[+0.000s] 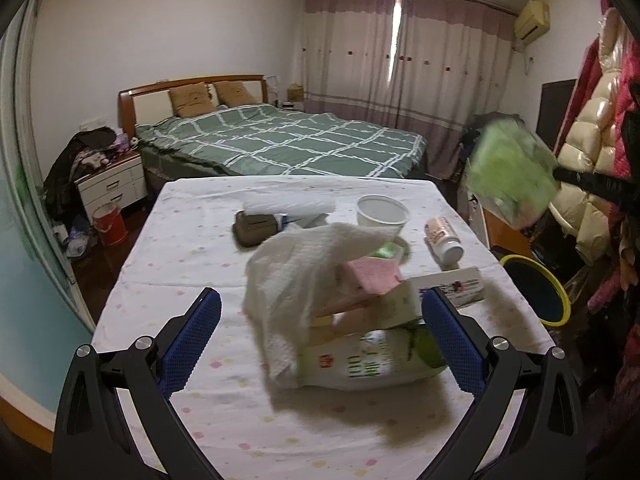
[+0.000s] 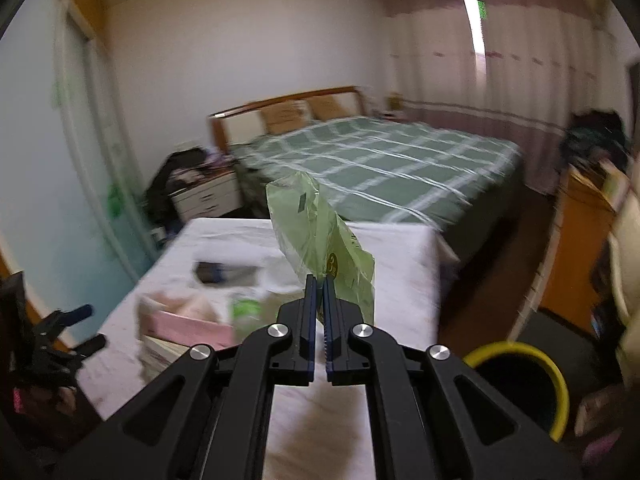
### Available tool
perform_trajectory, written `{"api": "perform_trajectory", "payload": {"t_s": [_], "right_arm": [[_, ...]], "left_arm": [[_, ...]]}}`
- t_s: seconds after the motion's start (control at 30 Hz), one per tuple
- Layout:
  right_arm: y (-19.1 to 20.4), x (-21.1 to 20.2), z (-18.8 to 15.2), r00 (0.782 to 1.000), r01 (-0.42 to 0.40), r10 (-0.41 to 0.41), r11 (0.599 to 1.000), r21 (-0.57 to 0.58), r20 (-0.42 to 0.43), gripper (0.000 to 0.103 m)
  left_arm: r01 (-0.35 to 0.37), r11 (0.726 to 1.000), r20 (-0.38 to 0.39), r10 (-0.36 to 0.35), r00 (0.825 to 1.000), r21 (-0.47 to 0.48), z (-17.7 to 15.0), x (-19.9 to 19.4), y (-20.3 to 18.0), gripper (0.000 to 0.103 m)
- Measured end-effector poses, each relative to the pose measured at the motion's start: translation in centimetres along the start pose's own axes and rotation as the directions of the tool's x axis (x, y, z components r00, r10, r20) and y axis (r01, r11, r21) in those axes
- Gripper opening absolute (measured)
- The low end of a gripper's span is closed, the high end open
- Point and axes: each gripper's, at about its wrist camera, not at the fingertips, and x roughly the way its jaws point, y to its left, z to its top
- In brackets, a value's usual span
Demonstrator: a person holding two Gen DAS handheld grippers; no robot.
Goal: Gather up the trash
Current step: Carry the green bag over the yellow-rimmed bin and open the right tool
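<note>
We hold a green wrapper in the air while more trash waits on the worktop.

The worktop [image 1: 208, 240], draped in a dotted white cloth, carries a crumpled white towel [image 1: 304, 276], a green-labelled packet [image 1: 372, 360] and a white cup [image 1: 382, 212]; the yellow-rimmed bin [image 2: 520, 388] stands on the floor just beside it. Our left tongs [image 1: 320, 344] gape wide around the packet without touching it. Our right tongs [image 2: 319, 316] are clamped shut on the green wrapper [image 2: 320, 236], lifted above the worktop's far side.
</note>
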Motion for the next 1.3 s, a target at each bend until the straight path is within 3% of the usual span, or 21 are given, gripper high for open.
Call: {"api": "perform_trajectory", "payload": {"t_s": [0.13,0.27,0.53,0.63,0.77,1.17,1.3], "right_arm": [[-5.4,-0.3,-3.0,0.992,0.123,-0.12,0.987,0.106,-0.039,0.003],[-10.9,0.6,-6.0,0.967,0.251,-0.234,0.945,0.209,-0.105,0.003],[-18.4,4.6,-11.8,0.923,0.359,-0.286,0.88,0.312,-0.256,0.005],[-19.1,5.7,-13.0,0.91,0.384,-0.299,0.871,0.307,-0.287,0.008],[-19.1,6.1,-13.5,0.899,0.409,-0.323,0.861,0.302,-0.297,0.031],[-17.8,6.0,-13.4,0.898,0.41,-0.33,0.868,0.28,-0.292,0.039],[-17.2,6.5,-13.6,0.898,0.403,-0.319,0.873,0.274,-0.304,0.039]], "left_arm": [[0.026,0.999,-0.008,-0.026,1.0,0.024,0.2,0.3,-1.4,0.099],[0.046,0.998,-0.01,-0.045,0.999,0.05,0.4,0.4,-2.8,0.099],[0.073,0.994,-0.03,-0.071,0.997,0.081,0.4,0.7,-5.2,0.099],[0.08,0.994,-0.044,-0.076,0.996,0.081,0.3,0.8,-5.5,0.099],[0.075,0.993,-0.053,-0.071,0.996,0.086,0.3,1.1,-5.7,0.099],[0.02,0.995,-0.027,-0.018,0.999,0.1,1.6,2.3,-3.1,0.099],[0.021,0.995,-0.047,-0.017,0.999,0.094,2.7,3.7,-1.8,0.093]]}}
